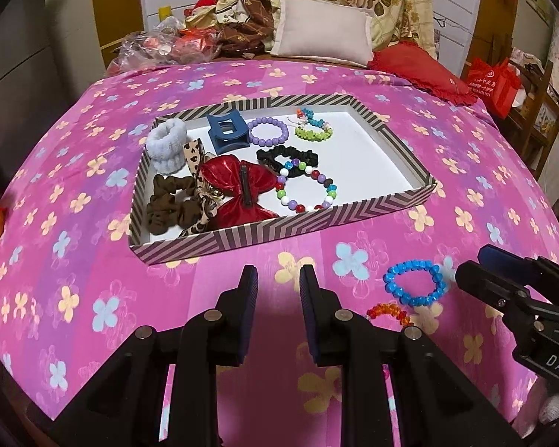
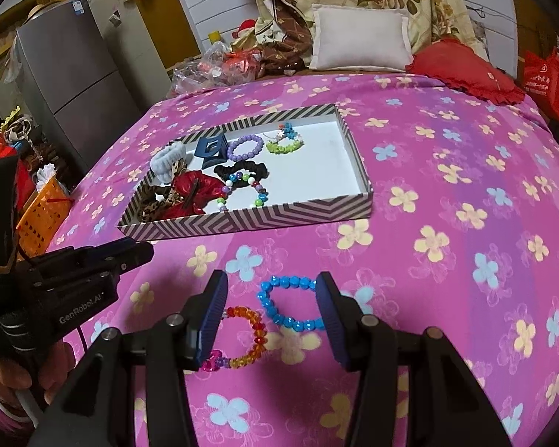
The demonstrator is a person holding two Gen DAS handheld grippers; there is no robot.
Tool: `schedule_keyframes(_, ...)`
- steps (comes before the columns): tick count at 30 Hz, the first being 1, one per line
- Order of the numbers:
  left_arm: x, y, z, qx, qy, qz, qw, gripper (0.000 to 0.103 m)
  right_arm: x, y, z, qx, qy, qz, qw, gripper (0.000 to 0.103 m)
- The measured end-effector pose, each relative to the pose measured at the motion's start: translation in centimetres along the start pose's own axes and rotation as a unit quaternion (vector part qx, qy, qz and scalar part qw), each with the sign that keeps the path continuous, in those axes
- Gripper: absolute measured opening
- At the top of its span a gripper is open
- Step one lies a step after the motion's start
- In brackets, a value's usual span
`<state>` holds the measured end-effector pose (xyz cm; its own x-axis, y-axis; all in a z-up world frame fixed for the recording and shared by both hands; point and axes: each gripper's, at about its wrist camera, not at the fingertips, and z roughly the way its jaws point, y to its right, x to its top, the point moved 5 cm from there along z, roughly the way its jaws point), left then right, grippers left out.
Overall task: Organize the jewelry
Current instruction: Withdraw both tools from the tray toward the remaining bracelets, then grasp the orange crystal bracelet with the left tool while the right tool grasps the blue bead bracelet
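Observation:
A striped tray (image 1: 279, 232) (image 2: 261, 219) lies on the pink flowered bedspread and holds scrunchies, a red bow clip (image 1: 234, 190), a blue claw clip (image 1: 225, 132) and several bead bracelets. On the spread in front of it lie a blue bead bracelet (image 1: 413, 265) (image 2: 290, 282) and an orange bead bracelet (image 1: 387, 307) (image 2: 257, 329). My right gripper (image 2: 272, 298) (image 1: 473, 264) is open and straddles the blue bracelet without pressing on it. The orange one lies by its left finger. My left gripper (image 1: 279, 287) (image 2: 138, 255) is open and empty, left of both bracelets.
A white cushion (image 1: 322, 31), a red pillow (image 1: 421, 69) and piled bedding crowd the bed's far end. Left of the bed stand an orange basket (image 2: 43, 219) and a grey fridge (image 2: 74, 85). At the right corner stands a red bag (image 1: 497, 82). A hand (image 2: 18, 372) holds the left gripper.

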<state>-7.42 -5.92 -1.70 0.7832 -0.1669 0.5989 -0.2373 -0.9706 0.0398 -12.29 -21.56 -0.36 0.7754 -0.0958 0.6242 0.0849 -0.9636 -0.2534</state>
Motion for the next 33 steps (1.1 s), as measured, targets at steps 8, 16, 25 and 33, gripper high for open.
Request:
schedule_keyframes(8, -0.5, 0.1, -0.6, -0.003, 0.001, 0.001, 1.0000, 0.026, -0.7, 0.6, -0.6, -0.003, -0.002, 0.008, 1.000, 0.055)
schedule_keyframes(16, -1.4, -1.0, -0.4, -0.035, -0.026, -0.023, 0.9988, 0.026, -1.4, 2.6, -0.2, -0.030, -0.015, 0.007, 0.999, 0.056)
schedule_keyframes(25, -3.1, -1.2, 1.0, -0.064, -0.061, -0.033, 0.9955, 0.027, -1.9, 3.4, 3.3, -0.063, -0.034, -0.020, 0.997, 0.056)
schedule_keyframes(33, -4.1, 1.3, 2.3, -0.095, -0.088, -0.012, 0.9915, 0.031, -2.1, 3.6, 6.1, -0.087, -0.048, -0.051, 0.994, 0.041)
